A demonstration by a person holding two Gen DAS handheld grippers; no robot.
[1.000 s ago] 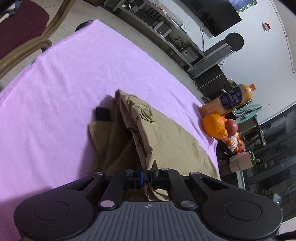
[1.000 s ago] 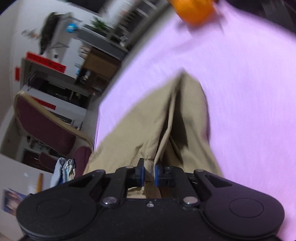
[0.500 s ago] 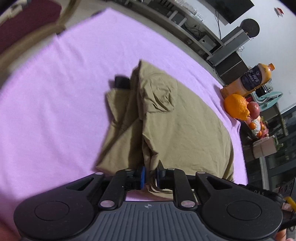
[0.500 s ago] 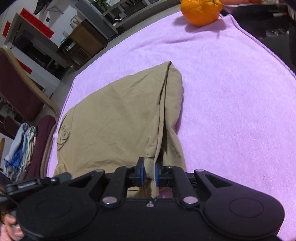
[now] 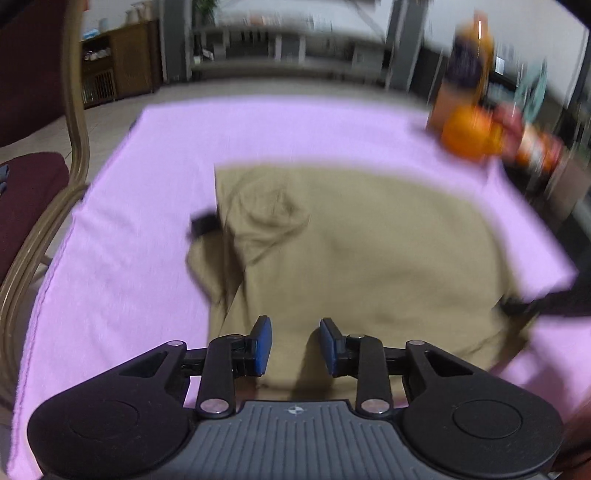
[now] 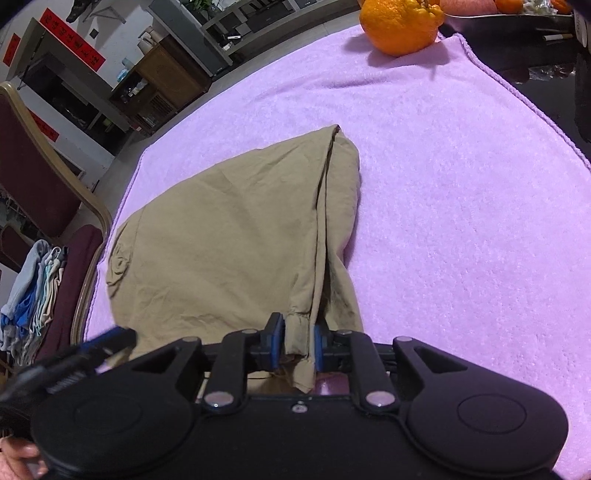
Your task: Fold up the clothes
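Note:
A khaki garment [image 5: 351, 251] lies folded over on the purple cloth [image 5: 129, 221]; it also shows in the right wrist view [image 6: 221, 236]. My left gripper [image 5: 295, 345] is open and empty just above the garment's near edge. My right gripper [image 6: 299, 341] has its jaws slightly parted around the garment's hem at its near right corner, with small gaps at the pads. The left gripper also shows blurred at the lower left of the right wrist view [image 6: 74, 362]. A small black tag [image 5: 205, 225] sticks out at the garment's left side.
An orange [image 6: 400, 24] sits at the far edge of the purple cloth [image 6: 461, 184], with a juice bottle [image 5: 467, 62] and more fruit beside it. A maroon chair [image 5: 33, 192] stands left of the table, with a pile of clothes [image 6: 33, 291] on its seat.
My left gripper has opened and let go of the garment, and its view has swung level. My right gripper's jaws have parted slightly around the hem. The garment now lies flat.

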